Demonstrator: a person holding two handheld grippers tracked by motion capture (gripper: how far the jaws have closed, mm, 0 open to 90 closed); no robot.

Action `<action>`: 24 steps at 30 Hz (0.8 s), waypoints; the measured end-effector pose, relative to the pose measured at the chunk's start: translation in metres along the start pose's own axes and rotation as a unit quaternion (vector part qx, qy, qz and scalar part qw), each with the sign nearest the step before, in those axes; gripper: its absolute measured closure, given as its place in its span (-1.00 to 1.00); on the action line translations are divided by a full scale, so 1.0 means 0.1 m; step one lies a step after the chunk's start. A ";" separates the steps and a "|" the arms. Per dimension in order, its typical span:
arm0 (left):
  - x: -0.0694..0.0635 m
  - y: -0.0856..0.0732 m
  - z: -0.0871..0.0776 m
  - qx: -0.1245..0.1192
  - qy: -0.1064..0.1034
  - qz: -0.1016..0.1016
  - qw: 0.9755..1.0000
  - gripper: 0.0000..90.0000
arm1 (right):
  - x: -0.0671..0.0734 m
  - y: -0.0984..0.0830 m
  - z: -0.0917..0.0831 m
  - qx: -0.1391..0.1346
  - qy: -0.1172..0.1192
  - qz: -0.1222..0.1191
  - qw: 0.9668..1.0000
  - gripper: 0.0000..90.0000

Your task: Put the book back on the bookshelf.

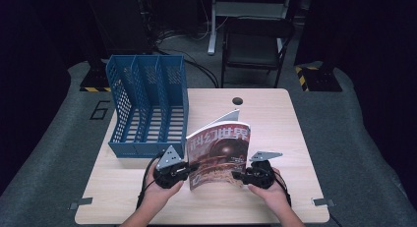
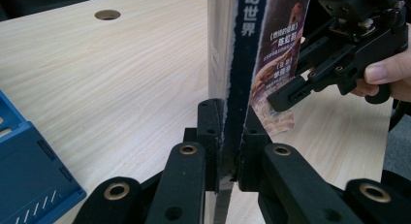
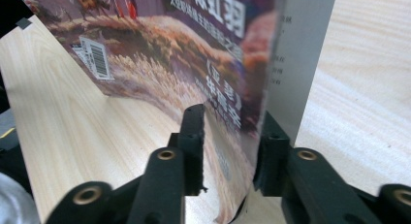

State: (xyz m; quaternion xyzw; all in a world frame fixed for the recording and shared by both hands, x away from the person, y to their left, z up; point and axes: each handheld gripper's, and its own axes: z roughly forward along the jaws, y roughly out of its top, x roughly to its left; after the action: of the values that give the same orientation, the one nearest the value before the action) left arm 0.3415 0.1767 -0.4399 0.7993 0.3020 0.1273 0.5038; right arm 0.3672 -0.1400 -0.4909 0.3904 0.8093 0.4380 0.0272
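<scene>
A magazine [image 1: 219, 148] with a dark red cover and Chinese title stands upright on the wooden table [image 1: 280, 124], between my two grippers. My left gripper [image 1: 191, 169] is shut on its spine near the bottom; in the left gripper view the jaws [image 2: 228, 112] clamp the blue spine [image 2: 242, 73]. My right gripper [image 1: 237, 175] straddles the magazine's free edge [image 3: 257, 88]. Its jaws [image 3: 232, 117] stand open, with a gap between the left pad and the cover. One of its fingers [image 2: 300, 86] lies in front of the cover in the left gripper view.
A blue three-slot file rack [image 1: 147, 104] stands on the table's left, close behind my left gripper, and its corner [image 2: 24, 175] sits at lower left. A cable hole [image 1: 238, 100] lies at the table's far edge. Behind the table stands a dark chair [image 1: 255, 45].
</scene>
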 end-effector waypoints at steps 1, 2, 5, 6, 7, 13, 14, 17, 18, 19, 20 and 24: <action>0.00 0.00 0.00 0.000 -0.001 -0.002 1.000 0.86 | -0.01 0.00 0.00 0.001 0.003 0.002 1.000 0.64; -0.01 0.00 0.00 0.001 -0.002 0.001 1.000 0.86 | -0.01 0.00 0.00 0.002 0.008 0.004 1.000 0.71; -0.01 0.00 0.00 0.001 -0.001 0.004 1.000 0.86 | 0.00 -0.01 0.00 0.004 0.011 0.004 1.000 0.79; -0.01 0.00 0.00 0.003 -0.002 0.005 1.000 0.86 | 0.00 0.00 0.00 0.002 0.010 -0.001 1.000 0.82; -0.01 0.00 0.00 0.003 -0.002 0.005 1.000 0.86 | 0.01 0.00 0.00 0.002 0.010 -0.001 1.000 0.84; -0.02 0.01 -0.01 0.004 -0.002 0.010 1.000 0.86 | 0.04 0.01 0.01 -0.003 0.001 -0.012 1.000 0.90; -0.02 0.01 -0.01 0.003 -0.002 0.011 1.000 0.86 | 0.05 0.01 0.01 -0.004 0.000 -0.013 1.000 0.90; -0.05 0.01 -0.01 0.003 -0.004 0.009 1.000 0.86 | 0.09 0.01 0.02 -0.007 -0.015 -0.025 1.000 0.92; -0.05 0.01 -0.01 0.003 -0.004 0.009 1.000 0.86 | 0.09 0.01 0.02 -0.007 -0.015 -0.025 1.000 0.92; -0.05 0.01 -0.01 0.001 -0.002 0.014 1.000 0.86 | 0.09 0.02 0.03 -0.009 -0.020 -0.029 0.999 0.92; -0.05 0.02 -0.02 0.001 -0.001 0.016 1.000 0.86 | 0.10 0.02 0.03 -0.009 -0.020 -0.029 0.999 0.92; -0.06 0.03 -0.01 -0.004 -0.002 0.015 1.000 0.86 | 0.11 0.04 0.05 -0.022 -0.035 -0.029 0.999 0.92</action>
State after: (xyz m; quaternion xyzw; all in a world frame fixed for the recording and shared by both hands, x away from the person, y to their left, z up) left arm 0.3372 0.1731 -0.4362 0.8017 0.2886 0.1339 0.5060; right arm 0.3639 -0.1281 -0.4880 0.3812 0.8090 0.4408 0.0772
